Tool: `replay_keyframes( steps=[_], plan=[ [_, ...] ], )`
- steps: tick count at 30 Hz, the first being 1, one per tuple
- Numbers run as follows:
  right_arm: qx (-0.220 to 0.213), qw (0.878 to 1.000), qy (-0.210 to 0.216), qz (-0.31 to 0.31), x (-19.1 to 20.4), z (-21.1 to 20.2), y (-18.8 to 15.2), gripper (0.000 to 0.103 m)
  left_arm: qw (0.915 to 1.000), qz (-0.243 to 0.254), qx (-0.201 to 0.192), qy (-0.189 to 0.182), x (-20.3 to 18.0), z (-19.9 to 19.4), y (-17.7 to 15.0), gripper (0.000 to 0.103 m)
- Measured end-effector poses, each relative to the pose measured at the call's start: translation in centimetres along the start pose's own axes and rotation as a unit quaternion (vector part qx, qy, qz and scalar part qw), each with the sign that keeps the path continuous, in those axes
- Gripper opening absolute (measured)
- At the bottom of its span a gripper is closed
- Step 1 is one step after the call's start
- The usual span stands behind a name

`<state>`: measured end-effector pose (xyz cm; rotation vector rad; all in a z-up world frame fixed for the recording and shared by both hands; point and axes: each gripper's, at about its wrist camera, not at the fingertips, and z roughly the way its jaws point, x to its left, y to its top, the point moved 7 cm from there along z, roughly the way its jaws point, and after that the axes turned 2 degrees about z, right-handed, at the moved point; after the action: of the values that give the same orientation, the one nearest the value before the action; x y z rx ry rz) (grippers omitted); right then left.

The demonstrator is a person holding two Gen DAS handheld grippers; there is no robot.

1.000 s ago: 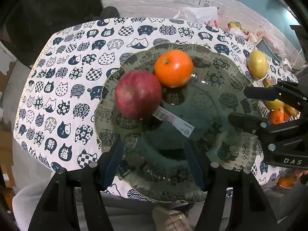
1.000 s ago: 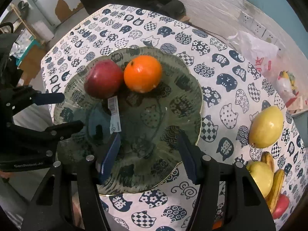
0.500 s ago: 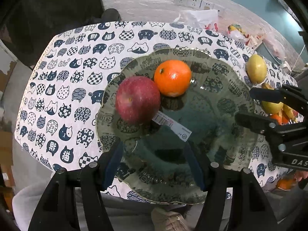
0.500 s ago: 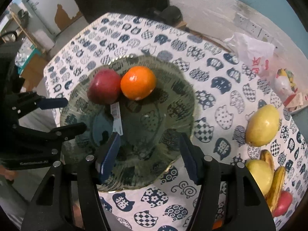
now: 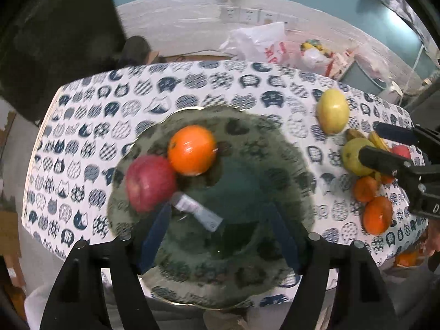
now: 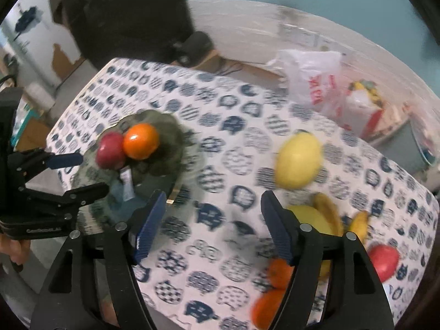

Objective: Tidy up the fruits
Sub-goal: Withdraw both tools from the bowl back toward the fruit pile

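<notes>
Both tongs empty, jaws opening: left tongs [image 5: 217, 236] over the green scalloped glass plate [image 5: 291, 148], right tongs [image 6: 214, 225] over bare cat-print cloth on the tabletop [image 6: 209, 104], nothing between either pair.

Step in hand, as we read it: a fruit has been set down and we are between picks. Plate holds a red apple [image 5: 150, 183] touching a round orange [image 5: 192, 150], both on its far left side; a white barcode sticker [image 5: 196, 211] lies just beside the apple.

Loose fruit sits toward the right edge of the tabletop: a pale yellow pear-shaped fruit [image 6: 298, 161] alone, then a heap with a green-yellow apple [image 5: 354, 158], bananas [image 6: 328, 213], small oranges [image 5: 378, 214] and a red fruit [image 6: 383, 258].

Next move likely calls for the right tongs to straddle the lone yellow fruit, wide enough for its girth. Smooth, rounded skin; may roll.
</notes>
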<state>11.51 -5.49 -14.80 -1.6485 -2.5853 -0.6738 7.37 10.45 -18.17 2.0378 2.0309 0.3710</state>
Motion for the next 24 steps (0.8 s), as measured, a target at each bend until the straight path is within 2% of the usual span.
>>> replay_keyframes(
  steps=[7, 24],
  plan=[
    [-0.019, 0.998, -0.037, 0.041, -5.6, -2.8, -1.1, 0.075, 0.9989, 0.041, -0.017, -0.016, -4.6, -0.8, 1.4, 0.08],
    [-0.039, 0.988, -0.095, 0.114, -14.6, -7.8, -4.8, 0.083, 0.9946, 0.097, -0.028, -0.027, -12.2, -0.8, 4.0, 0.082]
  ],
)
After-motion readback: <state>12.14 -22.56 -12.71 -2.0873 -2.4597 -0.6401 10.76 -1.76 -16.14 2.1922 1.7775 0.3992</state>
